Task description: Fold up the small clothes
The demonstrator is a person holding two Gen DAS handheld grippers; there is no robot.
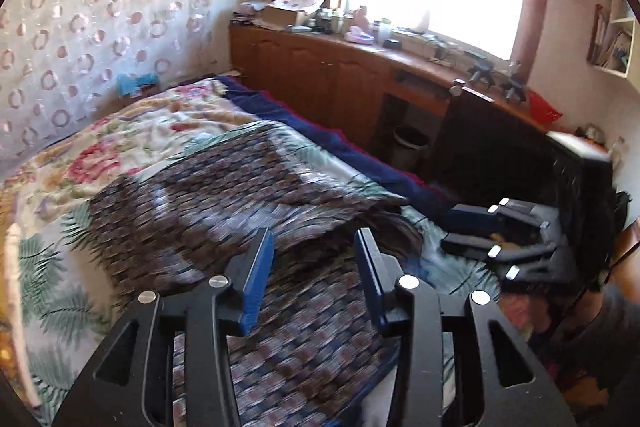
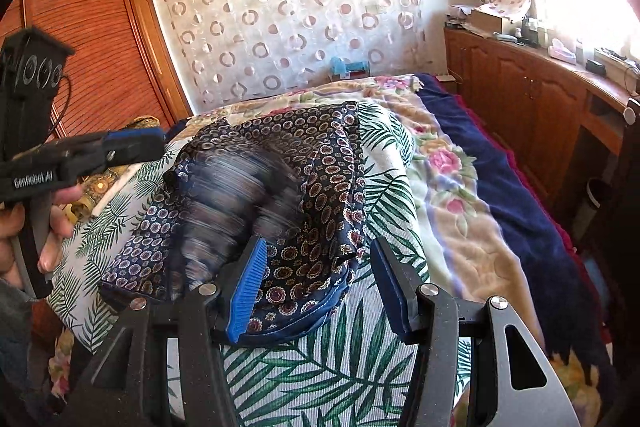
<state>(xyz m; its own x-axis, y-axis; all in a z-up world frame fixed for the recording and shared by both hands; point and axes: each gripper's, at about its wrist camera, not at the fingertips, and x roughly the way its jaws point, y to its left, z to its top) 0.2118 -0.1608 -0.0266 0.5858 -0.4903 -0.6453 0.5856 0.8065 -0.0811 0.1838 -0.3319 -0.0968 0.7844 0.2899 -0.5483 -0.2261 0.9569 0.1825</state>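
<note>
Dark navy garment printed with small circle-and-flower motifs (image 2: 288, 187) lies part-folded on the bed's palm-leaf cloth (image 2: 320, 367), just ahead of my right gripper (image 2: 316, 291), partly between its parted jaws, unpinched. Left gripper (image 1: 312, 283) also open, empty, above the fabric. Risk: loose top layer, blurred, may slide and undo the fold.

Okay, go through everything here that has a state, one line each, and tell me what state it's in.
Left gripper: open, nothing between its pads.
Right gripper: open, over the near edge of the garment, not gripping it.
Patterned navy garment: partly folded on the bed, one flap motion-blurred.
Palm-leaf sheet: spread flat under the garment.
Floral blanket: spread on the bed.
Wooden cabinet doors: shut.
</note>
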